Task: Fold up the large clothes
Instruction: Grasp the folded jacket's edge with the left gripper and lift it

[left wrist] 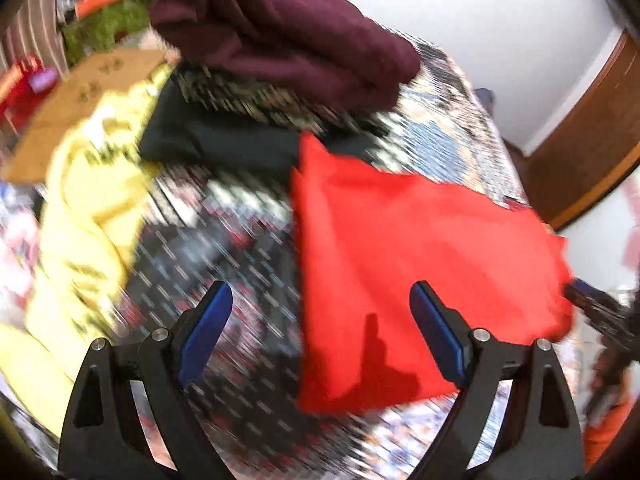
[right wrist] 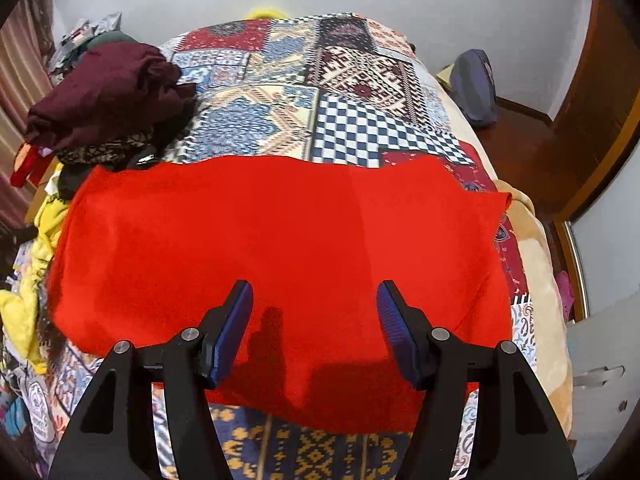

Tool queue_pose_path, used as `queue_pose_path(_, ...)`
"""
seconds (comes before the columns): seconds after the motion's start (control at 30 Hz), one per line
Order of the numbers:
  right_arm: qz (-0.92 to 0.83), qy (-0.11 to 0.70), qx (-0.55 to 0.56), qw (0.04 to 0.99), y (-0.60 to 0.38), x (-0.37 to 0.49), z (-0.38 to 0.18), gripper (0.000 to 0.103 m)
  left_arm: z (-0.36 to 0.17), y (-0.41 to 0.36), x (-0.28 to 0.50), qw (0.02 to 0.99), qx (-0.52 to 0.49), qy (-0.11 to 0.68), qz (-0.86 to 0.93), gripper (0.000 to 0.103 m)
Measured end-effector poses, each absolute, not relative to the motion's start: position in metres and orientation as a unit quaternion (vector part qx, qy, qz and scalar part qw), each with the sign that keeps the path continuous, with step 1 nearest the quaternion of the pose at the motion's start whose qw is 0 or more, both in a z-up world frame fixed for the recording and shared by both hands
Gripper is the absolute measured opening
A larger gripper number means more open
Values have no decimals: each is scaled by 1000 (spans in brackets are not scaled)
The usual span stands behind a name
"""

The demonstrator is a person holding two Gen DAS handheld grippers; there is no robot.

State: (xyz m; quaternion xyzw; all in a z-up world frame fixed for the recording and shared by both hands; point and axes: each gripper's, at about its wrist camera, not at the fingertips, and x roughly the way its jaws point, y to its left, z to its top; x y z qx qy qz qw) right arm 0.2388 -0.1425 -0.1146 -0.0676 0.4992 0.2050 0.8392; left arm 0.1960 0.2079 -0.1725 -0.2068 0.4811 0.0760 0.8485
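We hold both claws over a bed covered with a patchwork spread. The red cloth lies folded flat on the near part of the bed, its far edge running across the spread and its near edge hanging close to the bed's front.

Our right claw hovers above the near half of the red cloth with its blue pads spread apart and nothing between them; its shadow falls on the cloth below. Our left claw stands wide open too, gripping nothing. In its blurred view it hangs over the left edge of the red cloth, one pad over the spread and the other over the cloth.

At the far left of the bed sits a stack of folded clothes: a maroon garment on top, a dark patterned piece under it and a black piece at the bottom. The corner of the red cloth reaches up to this stack. A yellow garment lies crumpled along the bed's left side, beside a brown cardboard sheet.
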Motion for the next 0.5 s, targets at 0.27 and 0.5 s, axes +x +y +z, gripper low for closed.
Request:
queue_pose_path(0.27,229,489,-86,837,-122,218,-110,61,-201,175,159,799,-353,487,22,90)
queue_pose_path(0.5,244,508,-110,819,-104,208,-134,63,-221,165,148,758,-446,476,-8,90)
